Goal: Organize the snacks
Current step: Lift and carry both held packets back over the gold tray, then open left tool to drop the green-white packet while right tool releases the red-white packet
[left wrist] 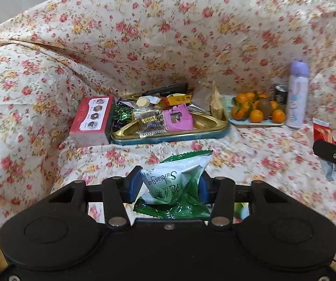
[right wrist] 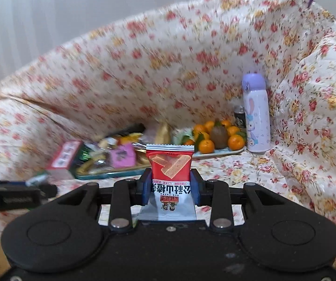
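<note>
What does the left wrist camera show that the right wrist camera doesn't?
Only the left wrist view shows the left claw shut on a green and white snack bag.

Only the right wrist view shows the right claw head-on, shut on a red and white snack packet.

Both show the gold snack tray, the red box, the plate of oranges and the purple bottle.
</note>
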Motion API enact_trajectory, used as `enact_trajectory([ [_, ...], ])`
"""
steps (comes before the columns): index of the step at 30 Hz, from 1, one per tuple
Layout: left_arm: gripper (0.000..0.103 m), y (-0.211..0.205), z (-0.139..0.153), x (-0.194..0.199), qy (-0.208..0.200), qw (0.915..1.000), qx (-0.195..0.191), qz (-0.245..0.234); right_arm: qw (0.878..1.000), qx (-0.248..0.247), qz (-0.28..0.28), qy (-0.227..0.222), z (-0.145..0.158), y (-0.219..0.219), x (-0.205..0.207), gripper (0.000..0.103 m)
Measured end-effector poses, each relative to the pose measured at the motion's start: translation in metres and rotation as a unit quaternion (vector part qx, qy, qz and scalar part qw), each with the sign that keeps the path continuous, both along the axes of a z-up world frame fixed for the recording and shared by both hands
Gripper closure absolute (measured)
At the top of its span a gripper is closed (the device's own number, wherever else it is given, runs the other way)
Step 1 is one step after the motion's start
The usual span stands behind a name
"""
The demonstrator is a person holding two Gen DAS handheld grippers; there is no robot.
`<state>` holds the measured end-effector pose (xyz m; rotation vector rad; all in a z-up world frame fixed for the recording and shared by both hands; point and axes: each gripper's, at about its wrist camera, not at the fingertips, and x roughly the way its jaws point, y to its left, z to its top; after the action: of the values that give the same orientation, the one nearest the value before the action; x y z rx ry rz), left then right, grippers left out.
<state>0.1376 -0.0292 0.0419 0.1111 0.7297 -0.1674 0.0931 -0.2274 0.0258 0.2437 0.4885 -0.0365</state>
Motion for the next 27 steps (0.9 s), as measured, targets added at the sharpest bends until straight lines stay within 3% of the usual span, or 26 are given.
enact_trajectory([
  [9,0.048,0.03,0.006,-0.068,0.002,0.9994,-0.034,0.001,0.997,0.037,0.027,-0.058,0.033,0.008,-0.102,0.068],
  [13,0.048,0.041,-0.004,-0.088,0.01,0.9992,-0.034,0.021,0.997,0.037,0.035,-0.057,0.034,0.013,-0.133,0.068],
  [20,0.048,0.052,-0.027,-0.111,0.051,0.9965,-0.05,0.044,0.997,0.025,0.064,-0.025,0.019,0.034,-0.165,0.067],
  [27,0.048,0.05,-0.046,-0.118,0.075,0.9951,-0.036,0.054,0.995,0.023,0.09,0.033,-0.003,0.053,-0.169,0.067],
])
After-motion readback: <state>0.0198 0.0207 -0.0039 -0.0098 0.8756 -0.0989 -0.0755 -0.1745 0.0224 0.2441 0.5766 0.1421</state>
